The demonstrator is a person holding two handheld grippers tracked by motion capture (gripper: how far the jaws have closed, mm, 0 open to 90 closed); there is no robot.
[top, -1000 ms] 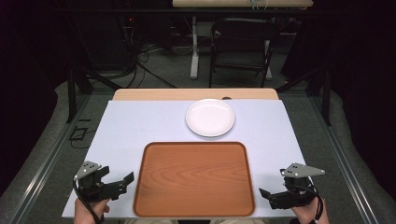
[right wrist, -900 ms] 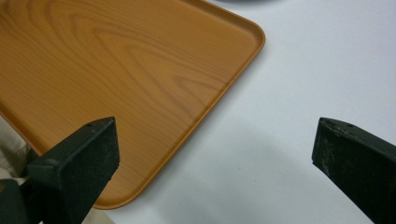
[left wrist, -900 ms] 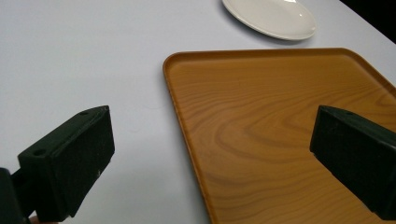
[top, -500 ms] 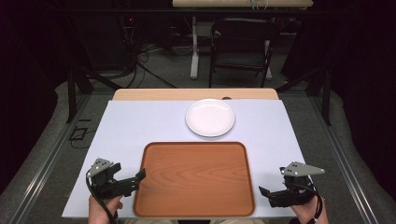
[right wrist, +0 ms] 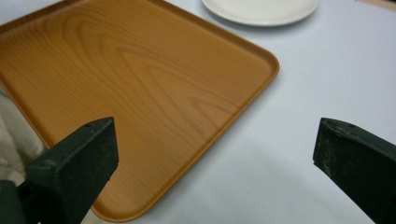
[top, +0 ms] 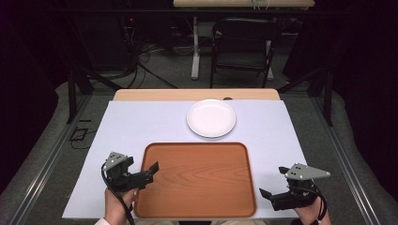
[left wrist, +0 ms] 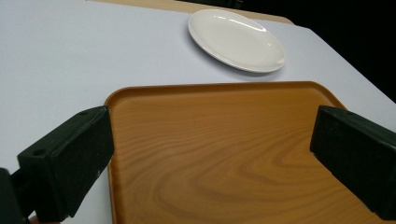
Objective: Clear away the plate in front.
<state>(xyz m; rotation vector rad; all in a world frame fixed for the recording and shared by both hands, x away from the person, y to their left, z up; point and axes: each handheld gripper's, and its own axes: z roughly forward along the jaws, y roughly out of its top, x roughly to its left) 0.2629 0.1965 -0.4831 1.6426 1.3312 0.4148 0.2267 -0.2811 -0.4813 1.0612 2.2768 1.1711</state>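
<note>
Surface: white table cover, dark room behind
Left gripper: jaws wide apart, holding nothing, over left edge of tray
Tray: wood-grain, flat at near-centre between both grippers
Plate: white, just beyond tray's far edge
Right gripper: jaws wide apart, empty, just off tray's right edge

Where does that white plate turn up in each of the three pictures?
High view: the white plate sits at centre, just beyond the far edge of the wooden tray.
Left gripper view: the plate lies at the top, right of centre, past the tray's far rim.
Right gripper view: the plate is cut off by the top edge, right of centre.
Shared landmark: the wooden tray, nearer the camera than the plate in every view.
</note>
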